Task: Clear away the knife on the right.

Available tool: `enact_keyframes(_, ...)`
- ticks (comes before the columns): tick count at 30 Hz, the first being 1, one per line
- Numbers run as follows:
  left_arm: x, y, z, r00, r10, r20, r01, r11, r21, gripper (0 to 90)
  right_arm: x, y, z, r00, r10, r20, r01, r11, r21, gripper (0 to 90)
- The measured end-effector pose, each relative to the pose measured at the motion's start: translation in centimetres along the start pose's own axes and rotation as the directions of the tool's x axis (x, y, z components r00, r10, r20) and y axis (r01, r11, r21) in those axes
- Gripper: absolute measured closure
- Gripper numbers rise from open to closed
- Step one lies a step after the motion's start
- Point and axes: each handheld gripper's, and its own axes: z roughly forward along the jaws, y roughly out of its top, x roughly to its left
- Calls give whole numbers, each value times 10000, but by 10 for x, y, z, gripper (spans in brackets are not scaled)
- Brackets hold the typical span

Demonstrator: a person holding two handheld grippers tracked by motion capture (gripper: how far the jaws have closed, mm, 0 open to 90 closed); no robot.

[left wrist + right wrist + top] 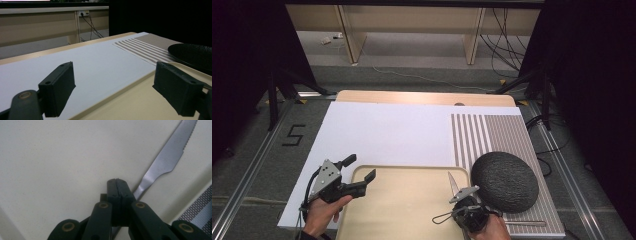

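The right claw [117, 185] is pressed closed, apparently on the handle of a silver serrated table knife [167, 160] lying on the beige plastic tray [402, 200] near its right edge, beside a dark round textured plate [504, 181]; the left claw [360, 169] gapes wide and empty over the tray's far left corner

left gripper [361, 168]: held in the left hand [323, 212] at the tray's [402, 210] near left corner, jaws wide apart, nothing between them. right gripper [117, 185]: held in the right hand [492, 231] over the tray's right side, jaws pressed together, tilted downward.
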Motion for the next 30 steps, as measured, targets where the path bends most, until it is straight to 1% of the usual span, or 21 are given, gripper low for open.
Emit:
enact_keyframes(3,0,0,0,10000,-31,11,31,10000,-11,165,-2,-1,-1,10000,65,26,-65,10000,66,900)
enact_keyframes(4,0,0,0,10000,-31,7,31,10000,-10,165,-3,-1,-2,9998,187,6,-187,9997,177,900)
enact_keyframes(6,0,0,0,10000,-34,11,34,10000,-13,165,-4,-1,-2,9999,156,42,-157,9998,139,900)
enact_keyframes(10,0,0,0,10000,-21,1,21,10000,-5,165,-6,-2,-3,9998,160,79,-162,9995,272,900)
enact_keyframes(12,0,0,0,10000,-28,13,28,10000,5,165,-7,-3,-4,9994,343,68,-345,9987,383,900)
enact_keyframes(13,0,0,0,10000,-38,13,38,10000,7,165,-9,-3,-4,9996,290,40,-291,9990,346,900)
enact_keyframes(15,0,0,0,10000,-23,6,23,10000,8,165,-11,-4,-4,9994,341,-25,-340,9987,369,900)
enact_keyframes(20,1,0,0,10000,-22,-17,22,10000,-6,165,-11,-4,-4,9994,344,-48,-342,9988,340,900)
enact_keyframes(22,1,0,-1,10000,-12,-14,12,10000,-15,165,-12,-5,-5,9991,414,-100,-411,9989,235,898)
enact_keyframes(25,1,0,0,10000,-7,41,8,10000,-80,165,-17,-5,-12,9959,675,-605,-690,9973,-231,845)
enact_keyframes(26,1,0,-1,10000,-20,-16,19,10000,-18,165,-18,-6,-15,9948,789,-643,-813,9961,-355,831)
enact_keyframes(28,1,0,0,10000,-15,-32,15,10000,-1,165,-22,-7,-20,9939,875,-672,-913,9942,-561,770)
enact_keyframes(30,1,0,0,10000,-6,-27,6,10000,5,165,-26,-8,-26,9901,1132,-835,-1200,9894,-812,702)
